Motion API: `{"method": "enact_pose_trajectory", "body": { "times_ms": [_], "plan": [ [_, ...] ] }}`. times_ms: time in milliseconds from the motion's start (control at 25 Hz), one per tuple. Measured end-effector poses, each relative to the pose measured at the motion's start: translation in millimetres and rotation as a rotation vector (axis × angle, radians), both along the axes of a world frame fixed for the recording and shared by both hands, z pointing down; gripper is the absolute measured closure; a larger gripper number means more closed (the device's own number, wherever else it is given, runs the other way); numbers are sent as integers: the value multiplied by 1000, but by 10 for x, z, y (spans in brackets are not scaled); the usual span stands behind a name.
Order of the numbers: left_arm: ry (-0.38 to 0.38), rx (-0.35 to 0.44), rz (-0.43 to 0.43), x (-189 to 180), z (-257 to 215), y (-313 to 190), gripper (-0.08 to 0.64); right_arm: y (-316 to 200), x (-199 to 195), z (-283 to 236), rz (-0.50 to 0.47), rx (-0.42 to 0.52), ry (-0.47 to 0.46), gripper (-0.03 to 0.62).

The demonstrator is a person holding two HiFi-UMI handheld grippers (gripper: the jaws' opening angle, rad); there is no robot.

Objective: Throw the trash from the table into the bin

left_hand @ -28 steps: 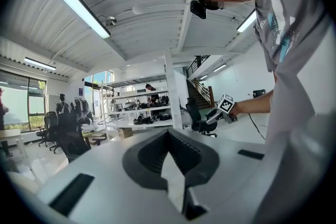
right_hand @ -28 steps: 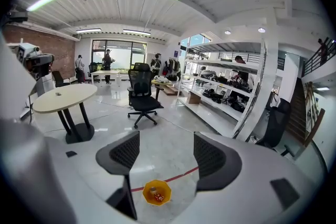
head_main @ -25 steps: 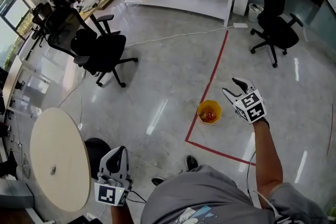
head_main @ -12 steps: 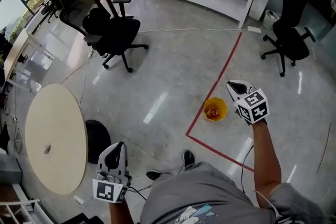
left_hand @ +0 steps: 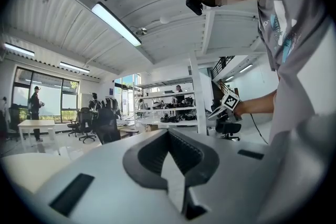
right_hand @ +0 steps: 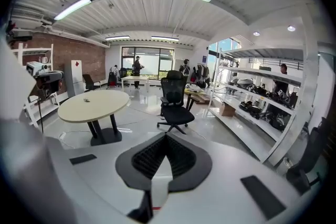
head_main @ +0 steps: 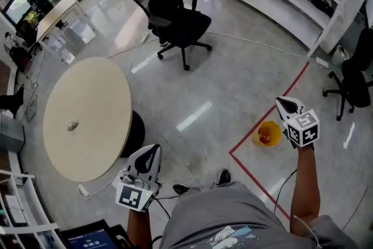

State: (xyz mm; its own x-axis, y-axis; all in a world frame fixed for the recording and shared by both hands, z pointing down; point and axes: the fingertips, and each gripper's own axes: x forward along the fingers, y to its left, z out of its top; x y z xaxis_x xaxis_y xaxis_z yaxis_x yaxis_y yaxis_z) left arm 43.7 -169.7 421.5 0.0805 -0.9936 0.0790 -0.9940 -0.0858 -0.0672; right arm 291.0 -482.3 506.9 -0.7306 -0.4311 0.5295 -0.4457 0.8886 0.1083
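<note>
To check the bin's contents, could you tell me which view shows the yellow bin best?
The head view: the yellow bin stands on the floor, its open top visible, with a red item inside. Neither gripper view shows it.

R tongs point(head_main: 285, 104) now shut, empty; view swung from bin point(head_main: 268, 133) twd table point(head_main: 87, 103)

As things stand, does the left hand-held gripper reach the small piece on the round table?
Probably not: the left hand-held gripper sits off the edge of the round table, and the small piece lies near its middle. Nothing lies between, so stepping closer should do.
</note>
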Motion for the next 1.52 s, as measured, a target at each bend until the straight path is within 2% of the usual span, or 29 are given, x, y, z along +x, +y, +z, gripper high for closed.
{"method": "enact_pose_trajectory", "body": {
  "times_ms": [120,280,480,560,760,920,1040,1160,1360,1520],
  "plan": [
    [10,27,-40,-506,-146,324,517,274,-566,-186,-41,18,13,588],
    [9,57,-101,-1374,-560,955,517,828,-1568,-657,-117,37,19,588],
    [-42,93,-183,-1901,-382,1516,517,1341,-2406,-663,-275,128,-53,588],
    [-106,104,-215,-2069,-402,1587,517,1441,-2748,-787,-352,190,-120,588],
    [-425,60,-293,-2569,-690,1697,517,1754,-3743,-1405,-544,358,-324,588],
    [-564,85,-378,-3262,-1265,2569,517,2902,-4791,-2046,-673,416,-432,588],
    [-623,127,-433,-3608,-1644,3073,517,3598,-5420,-2364,-767,440,-473,588],
    [-669,128,-483,-3778,-1828,3224,517,3930,-5850,-2517,-880,457,-510,588],
    [-731,43,-564,-4219,-1977,3572,517,4450,-6672,-2665,-1015,435,-550,588],
    [-716,-27,-651,-4826,-1871,3883,517,4832,-7579,-2469,-1117,368,-537,588]
  ]
}}
